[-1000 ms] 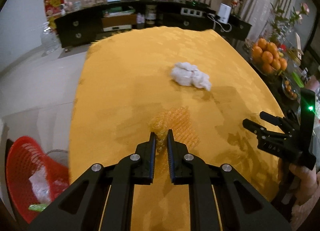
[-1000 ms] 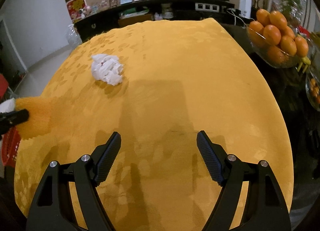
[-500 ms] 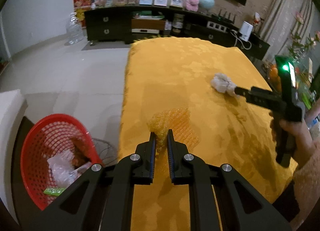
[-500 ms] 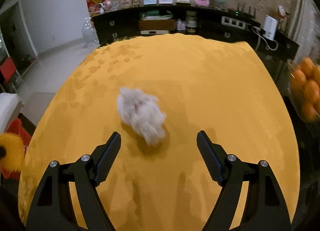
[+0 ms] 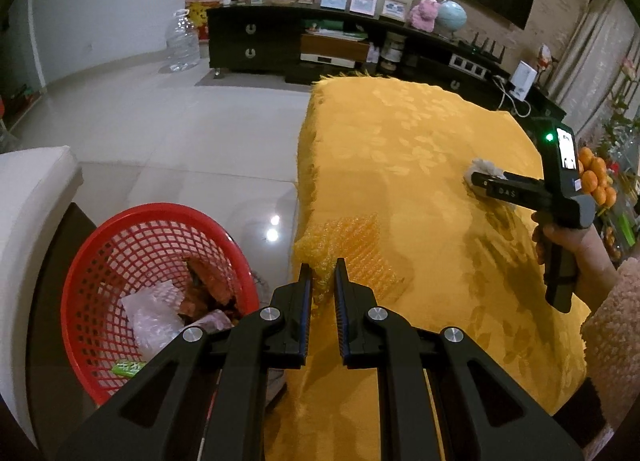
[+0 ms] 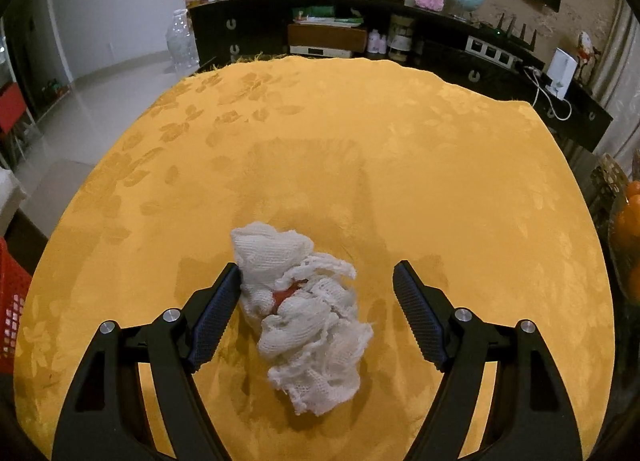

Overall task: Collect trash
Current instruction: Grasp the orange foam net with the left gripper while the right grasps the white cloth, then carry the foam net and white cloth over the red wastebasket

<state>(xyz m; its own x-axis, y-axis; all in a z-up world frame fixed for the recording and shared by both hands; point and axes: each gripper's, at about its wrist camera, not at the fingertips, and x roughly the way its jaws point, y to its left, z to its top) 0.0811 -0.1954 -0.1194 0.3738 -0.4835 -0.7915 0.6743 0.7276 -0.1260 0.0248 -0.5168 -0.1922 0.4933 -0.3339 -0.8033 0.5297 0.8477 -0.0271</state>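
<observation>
The left gripper [image 5: 321,281] is clamped on a crumpled sheet of yellow bubble wrap [image 5: 347,247] at the near edge of the yellow tablecloth [image 5: 404,149], with the red basket [image 5: 102,257] of trash low at its left, on the floor side. The right gripper [image 6: 316,293] straddles a wad of white gauze [image 6: 308,317] lying on the cloth; its jaws have just been closing, the left pad touching the wad, the right pad apart from it. Beyond stand a dark sideboard [image 6: 448,49] and oranges [image 5: 596,177].
</observation>
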